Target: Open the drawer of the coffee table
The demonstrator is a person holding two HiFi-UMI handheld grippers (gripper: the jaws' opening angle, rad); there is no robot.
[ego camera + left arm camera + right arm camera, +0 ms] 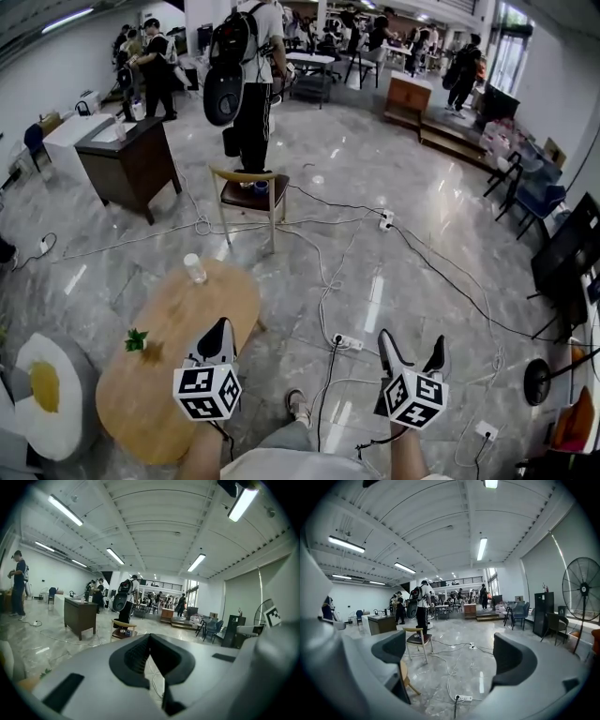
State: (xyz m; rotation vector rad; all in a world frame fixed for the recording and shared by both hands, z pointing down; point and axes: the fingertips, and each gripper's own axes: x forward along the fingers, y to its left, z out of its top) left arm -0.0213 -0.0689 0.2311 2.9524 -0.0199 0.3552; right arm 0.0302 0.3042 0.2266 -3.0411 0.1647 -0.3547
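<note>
My left gripper (220, 330), jaws pressed together, hangs over the right edge of the oval coffee table (178, 314). My right gripper (412, 341) is spread wide, right of the table. On the table stand one bottle (194, 268) and one small plant (137, 340).

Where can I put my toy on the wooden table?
The table is mostly bare: the wide middle between the bottle at the far end and the plant at the left edge, and the near end beside the left gripper. The floor on its right is crowded with cables.
</note>
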